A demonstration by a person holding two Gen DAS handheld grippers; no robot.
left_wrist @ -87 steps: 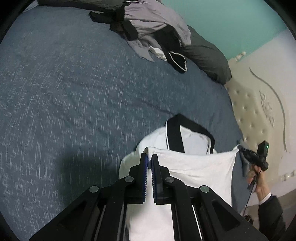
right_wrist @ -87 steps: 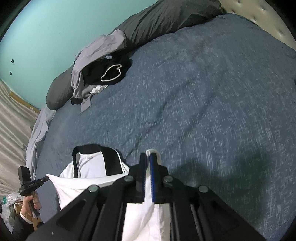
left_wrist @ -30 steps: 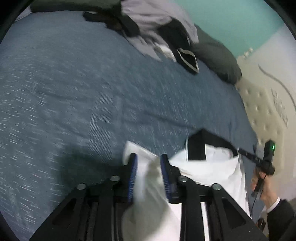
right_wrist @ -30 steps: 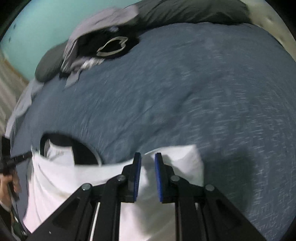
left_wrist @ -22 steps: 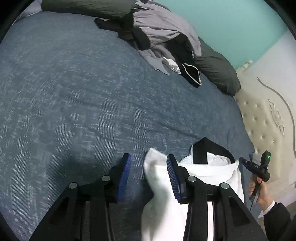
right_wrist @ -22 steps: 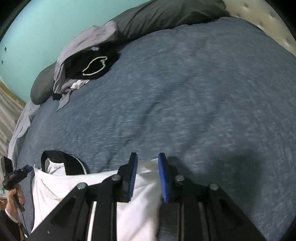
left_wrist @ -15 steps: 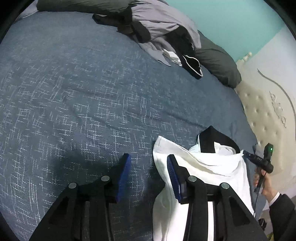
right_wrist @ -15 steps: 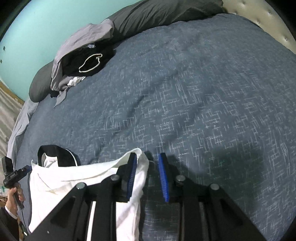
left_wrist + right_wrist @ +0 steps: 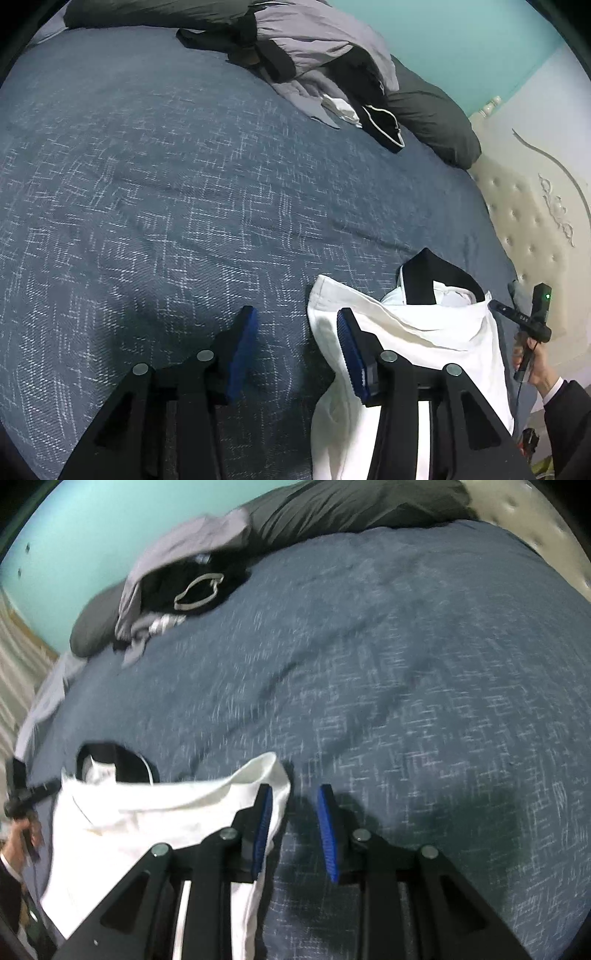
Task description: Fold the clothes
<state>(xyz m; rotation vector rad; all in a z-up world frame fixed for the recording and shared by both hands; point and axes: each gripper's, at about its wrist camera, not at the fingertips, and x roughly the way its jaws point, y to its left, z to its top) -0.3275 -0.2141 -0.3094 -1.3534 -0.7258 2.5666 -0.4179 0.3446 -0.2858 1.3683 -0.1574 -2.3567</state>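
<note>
A white garment (image 9: 417, 332) with a black collar (image 9: 421, 273) lies folded on the blue-grey bed cover (image 9: 147, 184). My left gripper (image 9: 297, 321) hovers at its left edge with the jaws opening; the cloth lies beside and under the right finger, and neither pad presses on it. In the right wrist view the same garment (image 9: 147, 812) lies at the lower left. My right gripper (image 9: 295, 794) stands open at the garment's right corner, with only bed cover between its pads.
A pile of grey and black clothes (image 9: 325, 62) lies at the far side of the bed against a dark pillow (image 9: 432, 118). A cream tufted headboard (image 9: 528, 221) borders the bed. A person's hand holds a black device (image 9: 532, 321) beside the garment.
Both grippers were shut on the white garment's upper edge. They have let go and opened, the cloth has dropped flat onto the bed, and each gripper has shifted outward off it.
</note>
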